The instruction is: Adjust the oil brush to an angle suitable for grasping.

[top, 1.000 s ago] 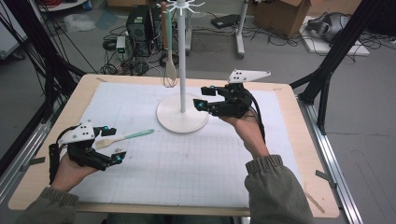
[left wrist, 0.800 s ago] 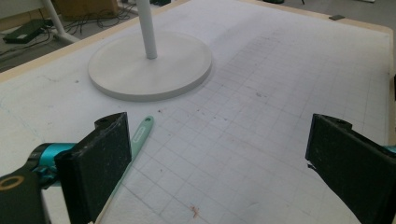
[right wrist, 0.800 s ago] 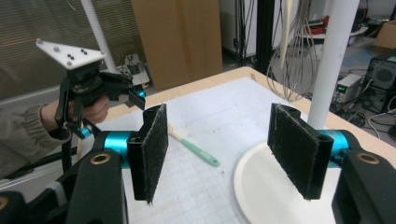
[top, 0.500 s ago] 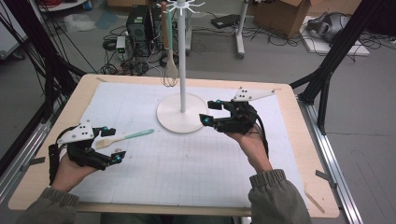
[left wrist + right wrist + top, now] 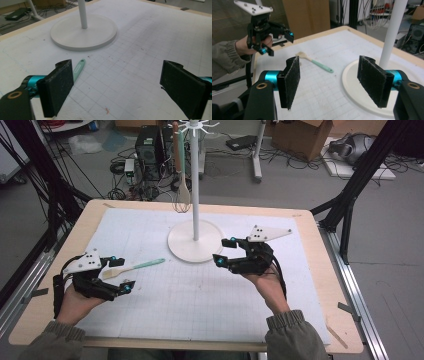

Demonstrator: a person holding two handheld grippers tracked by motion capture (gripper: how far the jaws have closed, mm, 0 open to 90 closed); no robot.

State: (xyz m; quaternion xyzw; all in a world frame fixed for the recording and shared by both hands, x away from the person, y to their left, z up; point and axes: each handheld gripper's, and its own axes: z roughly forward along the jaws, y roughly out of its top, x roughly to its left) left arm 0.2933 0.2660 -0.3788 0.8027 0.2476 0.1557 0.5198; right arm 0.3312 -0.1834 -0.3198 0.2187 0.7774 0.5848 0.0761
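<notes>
A spatula (image 5: 135, 266) with a teal handle and a pale wooden blade lies flat on the white grid mat, left of the white stand's round base (image 5: 195, 241). My left gripper (image 5: 121, 272) rests low at the spatula's blade end. Its jaws are open but have just been closing a little, with nothing between them. In the left gripper view the teal handle (image 5: 78, 68) pokes out past the left jaw. My right gripper (image 5: 221, 251) hovers open and empty at the base's right edge, pointing left. In the right gripper view the spatula (image 5: 314, 62) lies beyond the jaws.
A thin white pole (image 5: 194, 195) rises from the base, and a wooden spoon (image 5: 182, 187) hangs from a hook at its top. The mat (image 5: 210, 305) covers a wooden table (image 5: 332, 285). Black frame legs, cables and boxes stand on the floor around it.
My right gripper has come down and back toward the person, from above the base to its right edge. The left gripper and the spatula have stayed where they were.
</notes>
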